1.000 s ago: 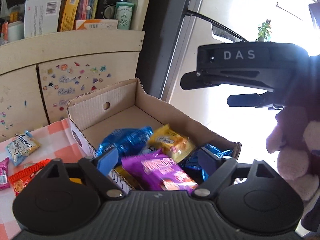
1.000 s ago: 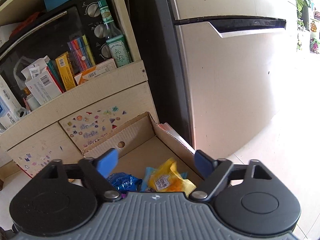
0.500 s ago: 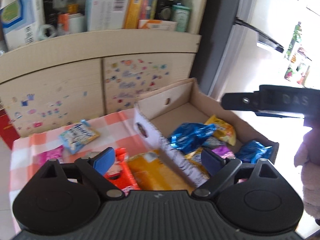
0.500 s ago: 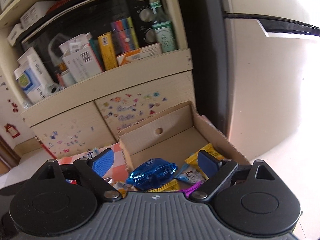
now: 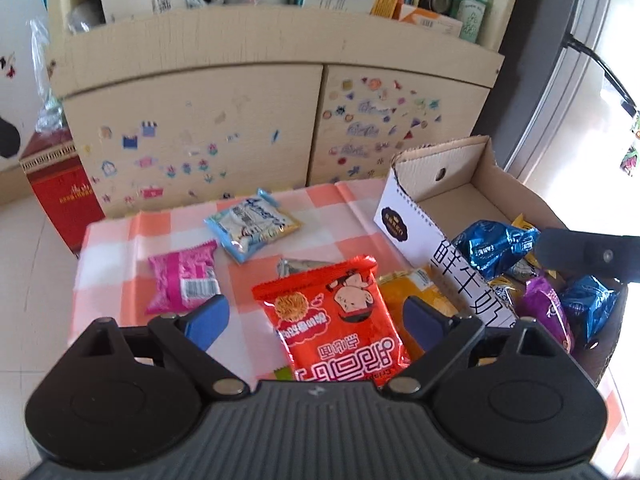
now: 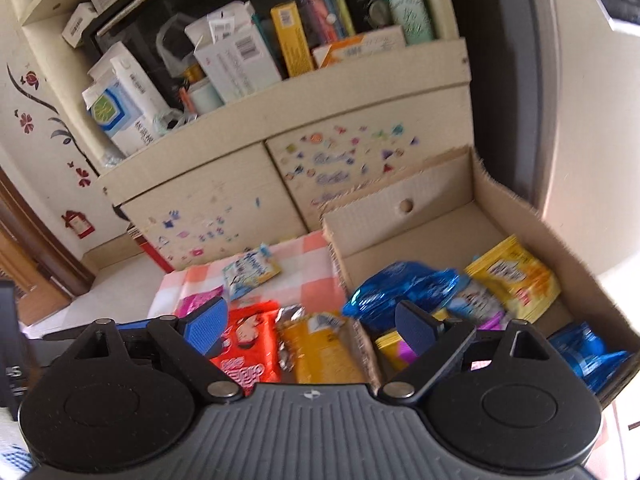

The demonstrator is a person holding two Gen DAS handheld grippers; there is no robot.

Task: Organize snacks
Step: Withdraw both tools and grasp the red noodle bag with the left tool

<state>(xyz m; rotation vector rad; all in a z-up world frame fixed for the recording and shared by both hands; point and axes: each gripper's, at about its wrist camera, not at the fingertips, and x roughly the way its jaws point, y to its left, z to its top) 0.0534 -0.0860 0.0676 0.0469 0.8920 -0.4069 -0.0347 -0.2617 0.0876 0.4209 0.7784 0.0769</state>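
My left gripper [image 5: 314, 316] is open and hangs over a red noodle packet [image 5: 332, 320] lying on the checked cloth [image 5: 132, 236], gripping nothing. An orange packet [image 5: 416, 292] lies beside it, with a pink packet [image 5: 182, 276] and a light blue packet [image 5: 252, 224] farther out. The cardboard box [image 5: 416, 224] at the right holds blue [image 5: 496, 244] and purple [image 5: 544, 312] packets. My right gripper [image 6: 312, 324] is open and empty above the box's left wall [image 6: 380, 208], over the orange packet [image 6: 324, 344]. Blue [image 6: 400, 288] and yellow [image 6: 516, 276] packets lie inside the box.
A sticker-covered cabinet [image 5: 200, 120] stands just behind the cloth, its shelf crowded with boxes and a green bottle [image 5: 472, 4]. A red carton [image 5: 60, 196] stands on the floor at the left. The fridge [image 6: 580, 80] rises right of the box.
Both views have swung left, from the box toward the cloth. The left gripper moved off the box and now hangs over the loose packets. Both stay open and empty.
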